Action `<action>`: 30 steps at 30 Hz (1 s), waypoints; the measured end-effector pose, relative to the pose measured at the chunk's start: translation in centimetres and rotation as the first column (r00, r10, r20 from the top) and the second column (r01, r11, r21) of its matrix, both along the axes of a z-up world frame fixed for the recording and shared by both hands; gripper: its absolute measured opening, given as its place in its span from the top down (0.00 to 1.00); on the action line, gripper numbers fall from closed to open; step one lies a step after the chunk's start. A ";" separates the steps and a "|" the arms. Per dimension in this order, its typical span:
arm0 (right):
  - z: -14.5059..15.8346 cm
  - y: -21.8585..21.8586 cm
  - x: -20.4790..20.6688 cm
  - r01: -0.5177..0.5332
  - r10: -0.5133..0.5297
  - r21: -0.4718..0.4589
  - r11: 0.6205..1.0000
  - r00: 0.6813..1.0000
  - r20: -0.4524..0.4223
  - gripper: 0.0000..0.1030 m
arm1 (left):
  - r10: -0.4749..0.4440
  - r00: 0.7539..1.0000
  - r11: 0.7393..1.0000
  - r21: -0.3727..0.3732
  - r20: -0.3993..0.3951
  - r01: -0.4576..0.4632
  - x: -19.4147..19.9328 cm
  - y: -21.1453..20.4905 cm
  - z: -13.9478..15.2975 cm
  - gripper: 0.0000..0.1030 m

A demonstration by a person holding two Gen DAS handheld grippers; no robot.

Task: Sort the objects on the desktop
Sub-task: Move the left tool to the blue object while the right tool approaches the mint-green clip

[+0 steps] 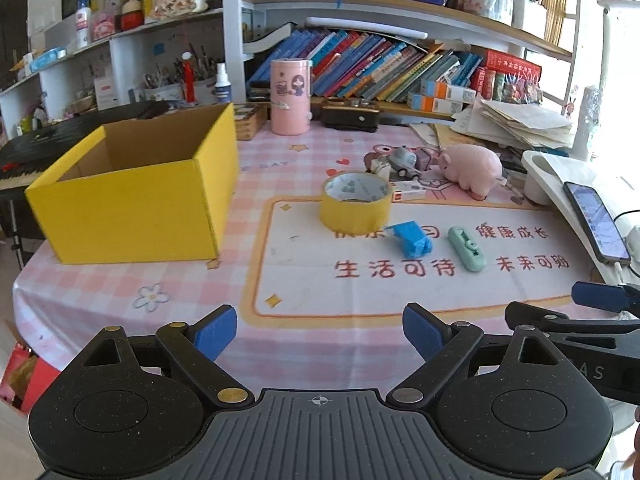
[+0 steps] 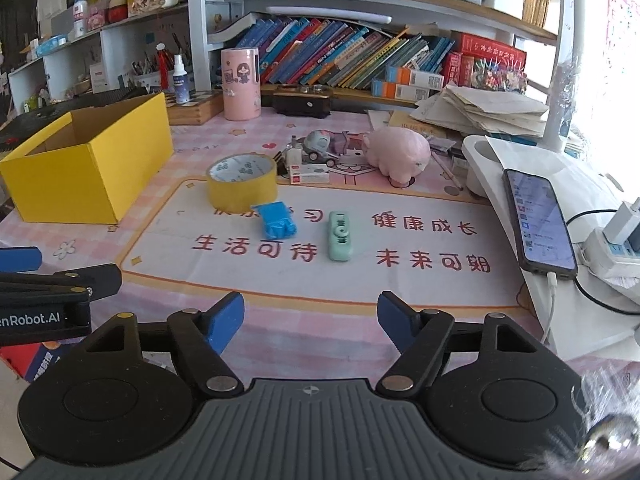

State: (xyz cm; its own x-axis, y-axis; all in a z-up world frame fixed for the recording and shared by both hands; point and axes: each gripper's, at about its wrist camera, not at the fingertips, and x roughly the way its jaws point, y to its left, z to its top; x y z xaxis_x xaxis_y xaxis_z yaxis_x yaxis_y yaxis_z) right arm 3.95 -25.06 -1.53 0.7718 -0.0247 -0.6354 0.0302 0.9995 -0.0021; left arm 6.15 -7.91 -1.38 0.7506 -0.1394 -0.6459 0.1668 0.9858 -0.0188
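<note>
A yellow tape roll (image 1: 355,206) (image 2: 241,184) stands on the printed mat. Just in front of it lie a small blue block (image 1: 412,239) (image 2: 276,220) and a mint green correction tape (image 1: 466,247) (image 2: 340,235). Behind them are a pink pig toy (image 1: 472,167) (image 2: 398,153) and a grey toy car (image 1: 404,162) (image 2: 320,146). An open yellow box (image 1: 140,196) (image 2: 88,160) stands at the left. My left gripper (image 1: 319,334) hovers open near the table's front edge, nothing between its fingers. My right gripper (image 2: 311,322) is open and empty too, well short of the correction tape.
A phone (image 1: 596,222) (image 2: 540,224) on a cable lies on a white stand at the right, beside a power strip (image 2: 612,252). A pink canister (image 1: 291,96) (image 2: 241,84), a black case, stacked papers and bookshelves line the back. A piano keyboard (image 1: 48,140) sits left.
</note>
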 end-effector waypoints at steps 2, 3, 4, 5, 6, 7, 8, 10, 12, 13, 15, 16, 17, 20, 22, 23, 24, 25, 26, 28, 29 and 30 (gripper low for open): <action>-0.2 -0.8 0.8 -0.009 0.009 0.005 1.000 1.000 -0.005 0.31 | 0.004 1.000 1.000 -0.004 -0.004 -0.004 0.7 -0.8 -0.1 0.12; -0.3 -1.2 1.2 -0.013 0.013 0.008 1.000 1.000 -0.008 0.31 | 0.008 1.000 1.000 -0.007 -0.007 -0.009 1.1 -1.1 -0.1 0.13; -0.4 -1.7 1.6 -0.018 0.018 0.012 1.000 1.000 -0.011 0.32 | 0.014 1.000 1.000 -0.011 -0.010 -0.014 1.4 -1.4 -0.2 0.14; -0.5 -2.1 2.0 -0.022 0.022 0.016 1.000 1.000 -0.013 0.32 | 0.019 1.000 1.000 -0.015 -0.013 -0.019 1.8 -1.8 -0.2 0.14; -0.6 -2.6 2.5 -0.026 0.027 0.020 0.999 1.000 -0.016 0.32 | 0.024 1.000 1.000 -0.016 -0.015 -0.024 2.1 -2.0 -0.2 0.15; -0.6 -3.0 2.8 -0.031 0.031 0.023 0.999 0.999 -0.017 0.34 | 0.029 0.999 0.999 -0.016 -0.016 -0.029 2.4 -2.4 -0.2 0.15; -0.7 -3.3 3.1 -0.034 0.034 0.026 0.999 0.999 -0.019 0.34 | 0.032 0.999 0.999 -0.017 -0.014 -0.032 2.7 -2.7 -0.2 0.15; -0.9 -4.1 3.8 -0.041 0.042 0.035 0.999 0.999 -0.023 0.34 | 0.037 0.999 0.999 -0.016 -0.013 -0.038 3.2 -3.2 -0.1 0.15; -1.1 -4.8 4.4 -0.045 0.046 0.044 0.998 0.999 -0.023 0.34 | 0.044 0.999 0.999 -0.017 -0.017 -0.044 3.7 -3.7 -0.2 0.15; -1.2 -5.2 4.8 -0.049 0.050 0.050 0.998 0.998 -0.024 0.34 | 0.047 0.999 0.999 -0.017 -0.023 -0.048 3.9 -4.0 -0.2 0.15; -1.3 -5.7 5.4 -0.054 0.056 0.060 0.997 0.998 -0.026 0.34 | 0.054 0.998 0.998 -0.013 -0.029 -0.054 4.4 -4.4 -0.2 0.15; -1.4 -5.9 5.7 -0.058 0.059 0.063 0.996 0.998 -0.026 0.34 | 0.057 0.998 0.998 -0.010 -0.030 -0.057 4.6 -4.7 -0.2 0.15; -1.4 -6.2 6.0 -0.062 0.064 0.067 0.996 0.998 -0.026 0.34 | 0.060 0.998 0.998 -0.006 -0.031 -0.060 4.9 -4.9 -0.2 0.15; -1.6 -6.7 6.9 -0.076 0.079 0.072 0.994 0.997 -0.028 0.37 | 0.072 0.997 0.997 -0.002 -0.031 -0.072 5.6 -5.5 -0.1 0.15; -1.7 -7.0 7.5 -0.088 0.090 0.068 0.994 0.995 -0.034 0.40 | 0.080 0.996 0.997 -0.003 -0.031 -0.080 6.1 -5.8 -0.1 0.15; -1.8 -7.0 7.8 -0.093 0.096 0.065 0.993 0.995 -0.036 0.41 | 0.084 0.996 0.996 -0.001 -0.032 -0.084 6.3 -6.0 -0.1 0.15; -1.9 -7.1 8.1 -0.100 0.102 0.064 0.993 0.994 -0.039 0.41 | 0.089 0.996 0.996 0.001 -0.032 -0.089 6.5 -6.1 -0.2 0.15; -2.0 -7.2 8.5 -0.106 0.109 0.063 0.992 0.993 -0.041 0.41 | 0.093 0.995 0.996 0.002 -0.034 -0.093 6.8 -6.3 -0.2 0.16; -2.1 -7.3 8.8 -0.112 0.115 0.064 0.992 0.992 -0.045 0.41 | 0.096 0.995 0.995 0.002 -0.036 -0.096 7.0 -6.4 -0.2 0.16; -2.3 -7.4 9.3 -0.124 0.127 0.062 0.990 0.991 -0.052 0.41 | 0.100 0.994 0.995 0.005 -0.040 -0.100 7.4 -6.7 -0.4 0.16; -2.3 -7.5 9.6 -0.128 0.131 0.059 0.990 0.990 -0.054 0.40 | 0.103 0.994 0.995 0.007 -0.043 -0.102 7.6 -6.9 -0.4 0.16; -2.4 -7.6 9.8 -0.133 0.137 0.061 0.989 0.989 -0.056 0.40 | 0.105 0.993 0.994 0.008 -0.047 -0.105 7.8 -7.0 -0.5 0.16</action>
